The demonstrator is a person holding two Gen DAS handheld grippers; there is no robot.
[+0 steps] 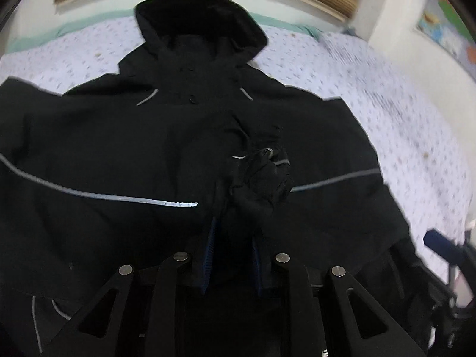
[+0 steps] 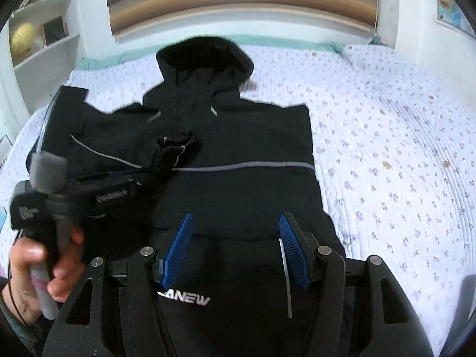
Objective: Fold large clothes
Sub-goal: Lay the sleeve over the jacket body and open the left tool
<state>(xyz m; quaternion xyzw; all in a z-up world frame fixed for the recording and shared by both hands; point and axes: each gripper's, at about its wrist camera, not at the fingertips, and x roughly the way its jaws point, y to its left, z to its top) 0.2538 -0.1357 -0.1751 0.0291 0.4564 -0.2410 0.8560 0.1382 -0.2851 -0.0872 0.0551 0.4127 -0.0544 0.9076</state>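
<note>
Quilted white bedspread with small lilac flowers covers the bed on which the large black hooded jacket with grey reflective piping lies flat, hood at the far end, straight ahead of both grippers. From the right wrist view, the jacket's sleeve on the left-gripper side is already laid across the chest, its bunched cuff ahead and to the left of the right gripper. That gripper hangs over the lower front with its blue ribbed pads spread wide and nothing between them. The left gripper has its pads drawn close together around a bundle of black cloth, apparently the cuff, so I judge it to be gripping the sleeve end. The person's hand holds that tool's handle. The step in hand looks like settling this sleeve: best lower the cuff onto the chest panel before letting go, keep the sleeve straight along the piping line, and smooth bunching. The right side seems tucked already, though I cannot tell for certain.
</note>
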